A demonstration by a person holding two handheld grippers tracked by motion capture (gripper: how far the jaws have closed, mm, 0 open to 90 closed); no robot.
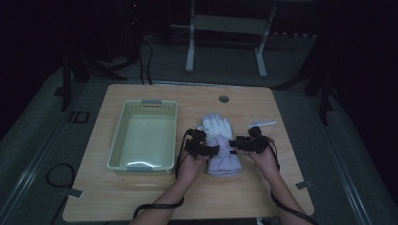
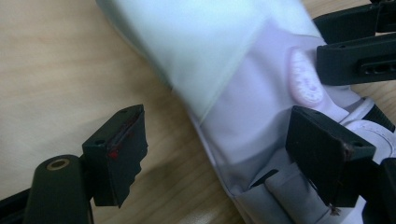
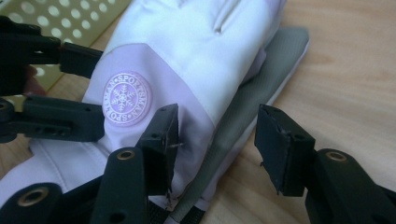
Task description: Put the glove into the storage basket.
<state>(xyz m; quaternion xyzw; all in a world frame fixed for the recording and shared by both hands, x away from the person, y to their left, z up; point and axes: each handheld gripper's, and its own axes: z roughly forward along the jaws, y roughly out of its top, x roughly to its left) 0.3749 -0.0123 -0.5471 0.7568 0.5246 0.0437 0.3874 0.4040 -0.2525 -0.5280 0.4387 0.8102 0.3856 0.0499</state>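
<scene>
White and pale lilac, the glove [image 1: 219,143] lies flat on the wooden surface [image 1: 141,197], just right of the yellow basket [image 1: 143,136]. Its long axis runs near to far: the cuff points toward the person, the fingers point away. The left gripper [image 1: 202,149] sits at the glove's left edge and the right gripper [image 1: 248,143] at its right edge, both about level with the wrist band, so the glove lies between them and neither hand is clearly nearer. In the left gripper view the jaws stand apart, straddling the glove's edge, one over bare wood and one over the cuff, with no pad pressing yet. In the right gripper view the jaws are likewise released, straddling the grey palm edge where it meets the surface. A sideways pinch from each side looks likely next.
</scene>
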